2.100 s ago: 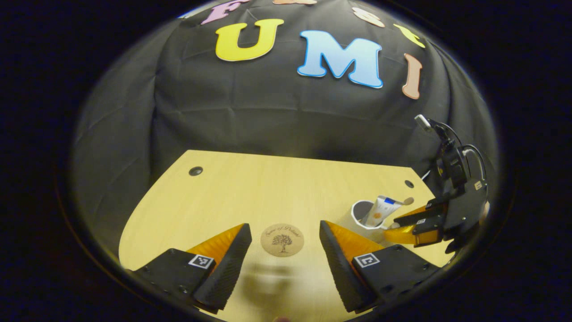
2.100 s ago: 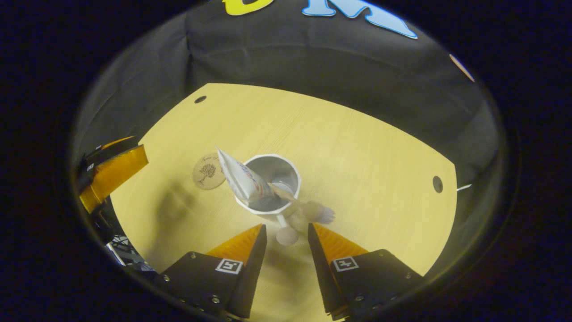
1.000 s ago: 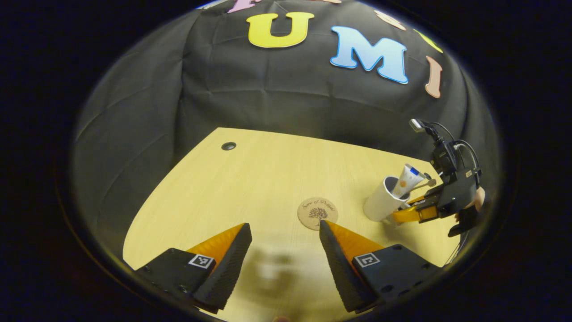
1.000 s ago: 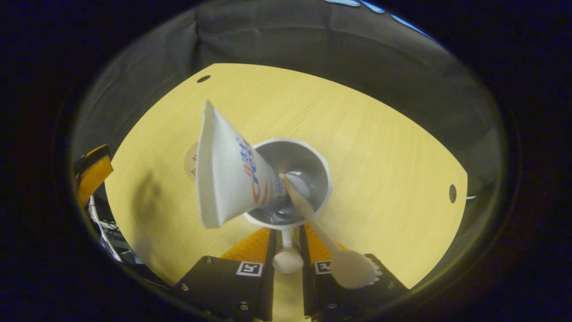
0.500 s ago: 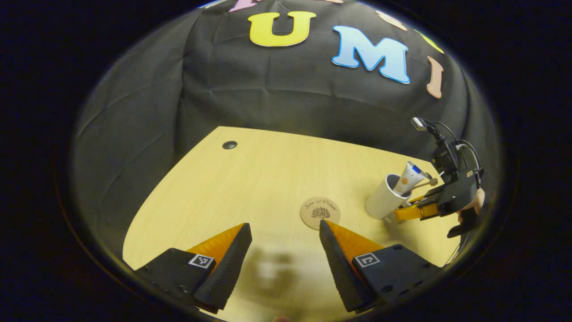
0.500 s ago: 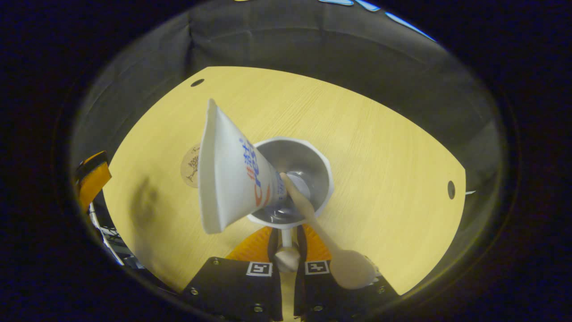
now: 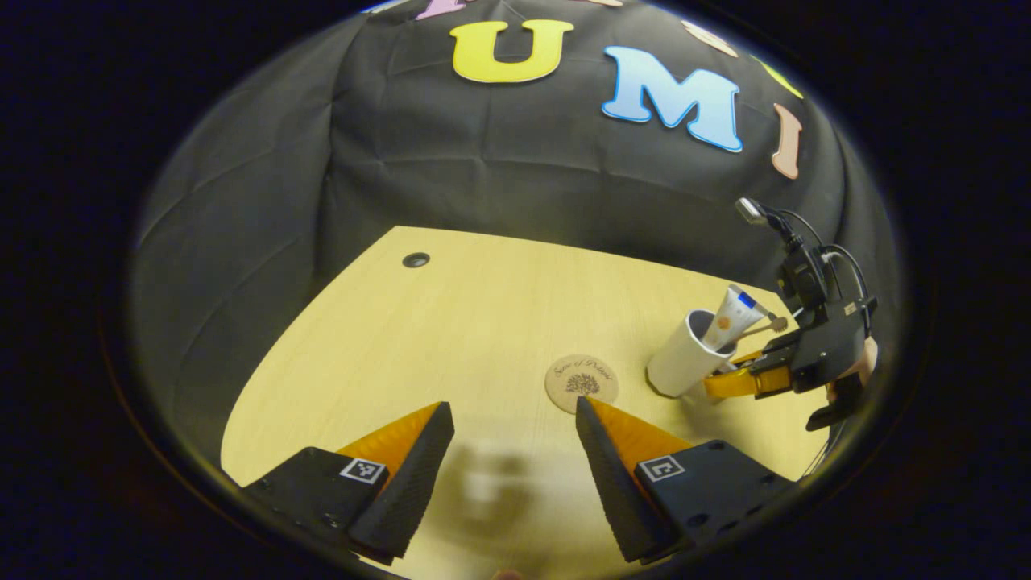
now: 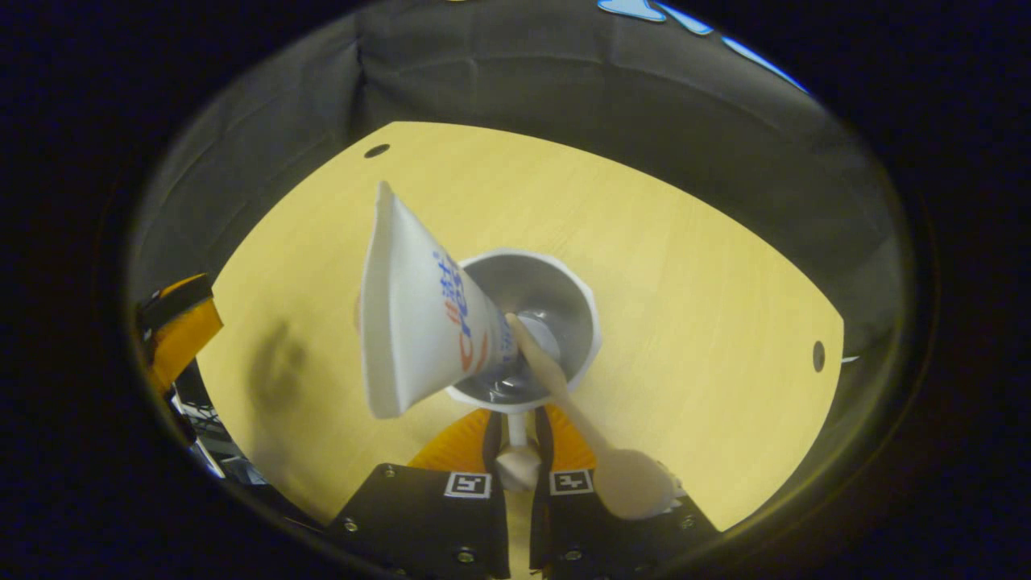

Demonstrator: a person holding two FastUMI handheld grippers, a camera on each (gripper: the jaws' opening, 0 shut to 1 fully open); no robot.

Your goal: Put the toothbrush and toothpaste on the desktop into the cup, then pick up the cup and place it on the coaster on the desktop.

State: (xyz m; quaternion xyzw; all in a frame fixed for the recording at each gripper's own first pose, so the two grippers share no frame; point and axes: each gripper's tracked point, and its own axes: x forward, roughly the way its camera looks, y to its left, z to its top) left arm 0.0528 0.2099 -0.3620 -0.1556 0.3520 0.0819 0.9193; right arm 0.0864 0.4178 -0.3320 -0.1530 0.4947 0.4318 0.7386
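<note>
We find the right gripper (image 8: 515, 463) closed on the handle of the white cup (image 8: 584, 322), one finger pressed to each side of that handle, in the right gripper view. The cup stands mouth-up directly ahead of the fingers. Inside it we note the toothpaste (image 8: 411, 314), a white tube leaning left with its flat crimped end uppermost, and the toothbrush (image 8: 564, 395), its shaft slanting out over the near rim and its head lying above the right finger. In the left gripper view the same right gripper (image 7: 745, 379) sits at the far right of the desktop (image 7: 451, 322), with a hand behind it, and the cup (image 7: 681, 362) tilts slightly away from it; whether the cup's base touches the wood, we cannot tell. The toothpaste (image 7: 725, 318) and toothbrush (image 7: 765, 325) project from its mouth. The round coaster (image 7: 581, 383) lies flat just beside the cup, to its left, bare. The left gripper (image 7: 515, 451) holds its fingers spread wide with nothing between them, above the near desktop, the coaster just beyond its right fingertip.
</note>
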